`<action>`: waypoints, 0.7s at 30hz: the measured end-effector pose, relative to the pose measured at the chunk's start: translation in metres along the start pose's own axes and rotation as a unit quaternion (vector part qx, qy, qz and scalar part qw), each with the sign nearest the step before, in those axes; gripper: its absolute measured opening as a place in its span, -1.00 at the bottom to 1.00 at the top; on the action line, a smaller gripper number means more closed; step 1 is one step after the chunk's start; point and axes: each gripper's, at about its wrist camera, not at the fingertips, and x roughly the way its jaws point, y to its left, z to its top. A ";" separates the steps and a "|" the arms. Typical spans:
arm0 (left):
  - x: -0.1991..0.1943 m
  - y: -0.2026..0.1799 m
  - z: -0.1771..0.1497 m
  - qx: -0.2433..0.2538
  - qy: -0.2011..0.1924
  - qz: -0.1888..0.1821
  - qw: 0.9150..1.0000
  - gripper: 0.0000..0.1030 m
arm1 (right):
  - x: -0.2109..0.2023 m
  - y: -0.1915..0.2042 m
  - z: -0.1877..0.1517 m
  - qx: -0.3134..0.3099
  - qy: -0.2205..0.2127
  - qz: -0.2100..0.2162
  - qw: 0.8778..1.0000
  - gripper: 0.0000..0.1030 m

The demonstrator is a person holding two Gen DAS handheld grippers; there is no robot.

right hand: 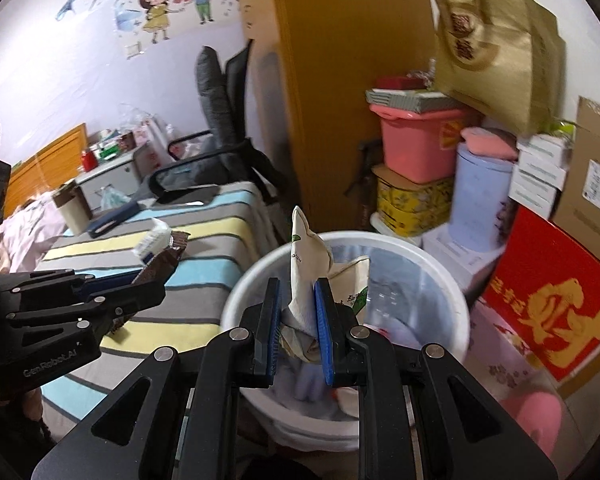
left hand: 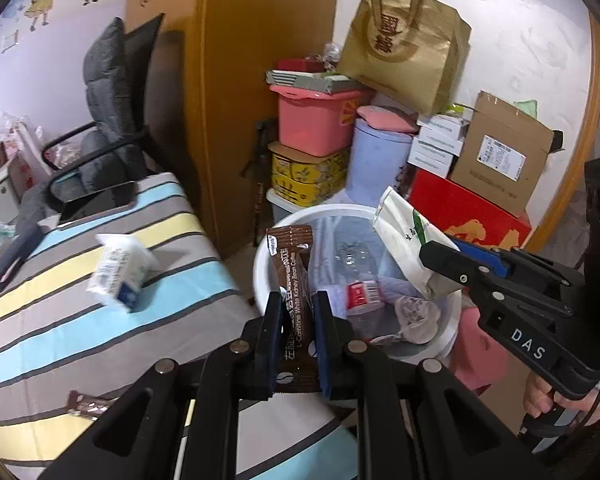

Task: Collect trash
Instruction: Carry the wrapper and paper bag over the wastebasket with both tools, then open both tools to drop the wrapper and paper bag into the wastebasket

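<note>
fingers of my left gripper [left hand: 296,336] pinch the brown coffee wrapper [left hand: 291,276] upright near the white bin's [right hand: 236,300] rim, while my right gripper [right hand: 296,328] pinches the crumpled paper bag [right hand: 306,264] right over its middle, nearer to dropping.

Both views are rather dim, with soft indoor light and a slight purple tint on the wall [right hand: 80,92]. No lamp is visible. Shadows are soft; the chair [left hand: 112,92] throws a dull one on the wooden wardrobe [left hand: 236,80]. The fisheye lens bends straight lines strongly near the edges, and the corners are black. Motion blur smears the brown paper bag [right hand: 496,52] and the small white box [left hand: 120,276] on the striped bed [left hand: 60,320]. Colours look grainy and flat
</note>
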 end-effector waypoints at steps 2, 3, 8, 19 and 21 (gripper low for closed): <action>0.007 -0.006 0.002 0.003 0.005 -0.006 1.000 -0.68 | 0.002 -0.007 -0.001 0.005 0.005 -0.006 1.000 -0.63; 0.011 -0.009 0.003 0.005 0.008 -0.008 1.000 -0.68 | 0.003 -0.010 -0.002 0.007 0.006 -0.008 1.000 -0.63; 0.028 -0.015 0.003 0.003 0.027 -0.016 1.000 -0.68 | 0.010 -0.022 -0.006 0.017 0.021 -0.017 0.999 -0.63; 0.048 -0.021 -0.002 0.000 0.050 -0.022 0.999 -0.67 | 0.027 -0.041 -0.013 0.028 0.053 -0.027 0.998 -0.62; 0.048 -0.020 -0.002 0.001 0.051 -0.018 0.999 -0.67 | 0.029 -0.042 -0.014 0.028 0.055 -0.030 0.998 -0.61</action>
